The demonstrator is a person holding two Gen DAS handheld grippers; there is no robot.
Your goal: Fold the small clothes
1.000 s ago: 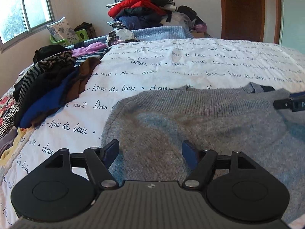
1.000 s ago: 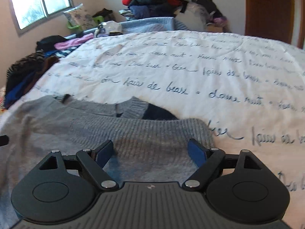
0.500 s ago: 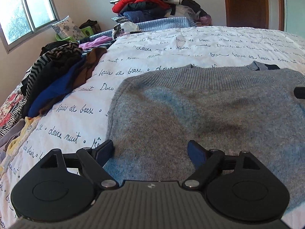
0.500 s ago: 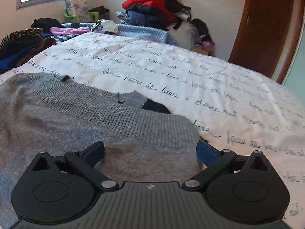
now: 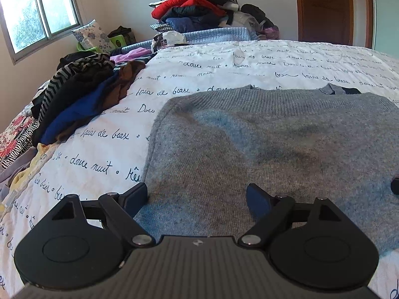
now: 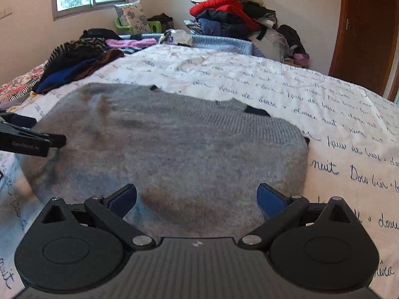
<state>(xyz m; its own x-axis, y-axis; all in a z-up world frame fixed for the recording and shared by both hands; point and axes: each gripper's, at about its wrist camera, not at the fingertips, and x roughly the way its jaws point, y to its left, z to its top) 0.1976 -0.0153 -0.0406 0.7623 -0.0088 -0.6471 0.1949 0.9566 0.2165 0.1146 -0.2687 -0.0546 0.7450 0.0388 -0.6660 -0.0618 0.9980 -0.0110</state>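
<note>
A grey knit sweater (image 5: 274, 144) lies folded flat on the white bedspread with blue script (image 5: 224, 69). Its ribbed edge and a dark neck label point to the far side. It also shows in the right wrist view (image 6: 174, 149). My left gripper (image 5: 197, 199) is open and empty, just above the sweater's near left edge. My right gripper (image 6: 197, 199) is open and empty, above the sweater's near right part. The left gripper's finger (image 6: 32, 139) shows at the left edge of the right wrist view.
A heap of dark, striped and blue clothes (image 5: 82, 94) lies along the bed's left side. A big pile of jackets (image 5: 197, 7) stands at the far wall. A wooden door (image 5: 326, 7) is at the back right, a window (image 5: 37, 17) at the left.
Both grippers have pulled back toward the near edge of the sweater and risen a little; more of the sweater is in view. The right view has turned left. Jaws stay open.
</note>
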